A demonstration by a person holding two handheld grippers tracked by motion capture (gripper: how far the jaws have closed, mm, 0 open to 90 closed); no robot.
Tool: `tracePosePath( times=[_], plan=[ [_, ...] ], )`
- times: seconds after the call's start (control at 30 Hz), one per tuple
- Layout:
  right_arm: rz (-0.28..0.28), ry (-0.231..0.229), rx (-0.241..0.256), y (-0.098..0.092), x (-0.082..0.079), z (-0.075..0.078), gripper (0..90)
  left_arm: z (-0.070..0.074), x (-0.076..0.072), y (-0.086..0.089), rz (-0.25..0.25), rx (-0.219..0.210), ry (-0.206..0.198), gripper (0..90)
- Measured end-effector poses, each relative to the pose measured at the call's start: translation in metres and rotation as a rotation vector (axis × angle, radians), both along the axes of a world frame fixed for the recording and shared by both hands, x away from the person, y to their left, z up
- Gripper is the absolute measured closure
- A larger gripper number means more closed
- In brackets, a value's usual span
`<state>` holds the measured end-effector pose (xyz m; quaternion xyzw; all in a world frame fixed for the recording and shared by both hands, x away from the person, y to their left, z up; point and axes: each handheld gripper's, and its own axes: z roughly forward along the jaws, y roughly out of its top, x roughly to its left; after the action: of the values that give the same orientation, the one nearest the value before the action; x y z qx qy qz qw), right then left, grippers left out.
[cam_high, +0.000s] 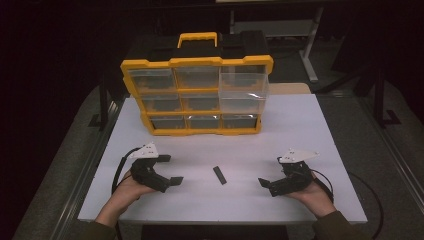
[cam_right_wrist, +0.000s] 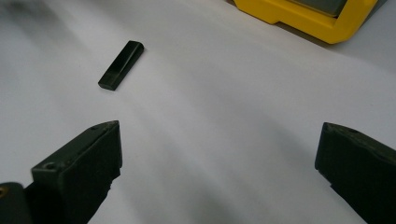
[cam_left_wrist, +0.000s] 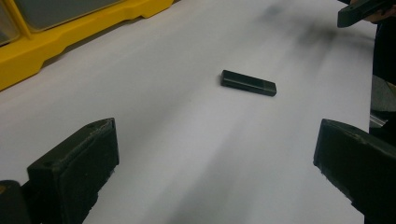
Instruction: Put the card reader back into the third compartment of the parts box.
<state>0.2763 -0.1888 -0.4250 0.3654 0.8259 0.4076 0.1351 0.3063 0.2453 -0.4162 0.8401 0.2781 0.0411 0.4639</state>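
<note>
A small black rectangular stick [cam_high: 219,175] lies flat on the white table [cam_high: 300,125], between my two grippers. My left gripper [cam_high: 170,170] is held to its left, open and empty, jaws pointing toward it. On the other side, my right gripper [cam_high: 272,172] also stands open with nothing in it. In the left gripper view the stick [cam_left_wrist: 248,83] lies ahead of the wide-apart jaws of that gripper [cam_left_wrist: 217,163], apart from them. Seen in the right gripper view, the stick [cam_right_wrist: 121,64] lies ahead and to the left of that gripper [cam_right_wrist: 219,168].
A yellow organizer case [cam_high: 197,95] with several clear drawers stands upright at the back of the table. Its right-hand drawer [cam_high: 243,87] is pulled out toward me. The case's yellow base [cam_left_wrist: 70,35] [cam_right_wrist: 303,16] edges into both gripper views.
</note>
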Motion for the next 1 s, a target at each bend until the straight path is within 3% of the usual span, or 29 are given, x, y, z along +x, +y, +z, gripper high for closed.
tracePosePath(
  times=[1.0],
  plan=[
    [0.003, 0.002, 0.005, 0.000, 0.000, 0.000, 0.2, 0.001, 0.006, -0.025, -0.050, -0.010, 0.007, 0.0]
  ],
)
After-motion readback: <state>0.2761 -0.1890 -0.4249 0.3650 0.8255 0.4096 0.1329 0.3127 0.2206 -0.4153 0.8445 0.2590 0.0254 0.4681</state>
